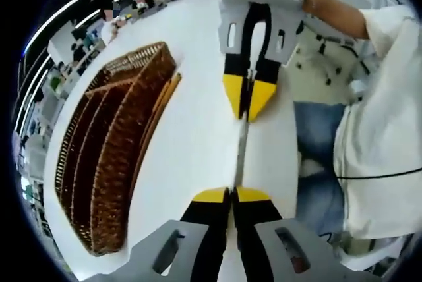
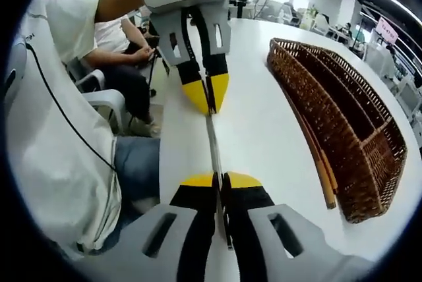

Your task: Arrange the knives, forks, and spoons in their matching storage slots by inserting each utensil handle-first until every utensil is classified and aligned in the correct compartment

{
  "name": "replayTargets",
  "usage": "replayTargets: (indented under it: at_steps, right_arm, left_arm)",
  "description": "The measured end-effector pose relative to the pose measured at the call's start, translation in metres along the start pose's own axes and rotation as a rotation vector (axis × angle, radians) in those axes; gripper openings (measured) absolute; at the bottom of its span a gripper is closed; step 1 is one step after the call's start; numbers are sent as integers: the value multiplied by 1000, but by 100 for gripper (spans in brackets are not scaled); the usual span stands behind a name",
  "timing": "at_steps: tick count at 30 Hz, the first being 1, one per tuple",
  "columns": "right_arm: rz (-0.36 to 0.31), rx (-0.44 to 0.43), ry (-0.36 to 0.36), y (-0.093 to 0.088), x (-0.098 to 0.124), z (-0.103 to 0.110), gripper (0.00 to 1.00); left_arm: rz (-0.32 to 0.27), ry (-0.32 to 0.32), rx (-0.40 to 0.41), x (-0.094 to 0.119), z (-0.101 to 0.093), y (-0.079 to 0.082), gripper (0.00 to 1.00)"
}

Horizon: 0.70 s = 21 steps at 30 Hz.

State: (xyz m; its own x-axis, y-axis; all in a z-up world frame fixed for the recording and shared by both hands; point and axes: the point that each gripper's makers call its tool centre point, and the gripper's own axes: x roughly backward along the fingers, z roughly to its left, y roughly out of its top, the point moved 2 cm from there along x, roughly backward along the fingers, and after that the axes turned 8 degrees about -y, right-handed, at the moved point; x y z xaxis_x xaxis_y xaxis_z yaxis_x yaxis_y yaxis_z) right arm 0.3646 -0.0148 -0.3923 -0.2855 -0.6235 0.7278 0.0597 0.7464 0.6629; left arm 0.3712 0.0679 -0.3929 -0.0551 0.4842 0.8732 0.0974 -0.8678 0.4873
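A slim metal utensil (image 1: 242, 147) hangs level over the white table (image 1: 191, 130), held at both ends; which kind it is I cannot tell. My left gripper (image 1: 231, 193) is shut on its near end. The right gripper (image 1: 248, 107) comes in from the top and is shut on the far end. In the right gripper view the same utensil (image 2: 212, 140) runs from my right gripper (image 2: 221, 178) up to the left gripper (image 2: 209, 101). A brown wicker basket (image 1: 112, 163) with several long compartments lies on the table to one side, also seen as the basket (image 2: 343, 111).
A light wooden strip (image 2: 322, 163) runs along the basket's near side. A person in a white shirt (image 1: 376, 130) and jeans sits close to the table edge (image 2: 165, 137). More people sit behind (image 2: 125, 45), and desks stand further back in the room.
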Motion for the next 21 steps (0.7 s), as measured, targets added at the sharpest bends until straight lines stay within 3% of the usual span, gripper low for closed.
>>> replayTargets:
  at_steps: [10,16,21]
  right_arm:
    - [-27,41,-13,10,2,-22,3]
    - [-45,49,-21,21,11,-31,4]
    - [-43,92,-57,34,13,-45,3]
  left_arm:
    - [-15,0,30,12,13,5,2]
    - [-63,2,59,27,25,14,2]
    - [-70,38,40,40,40,19,2]
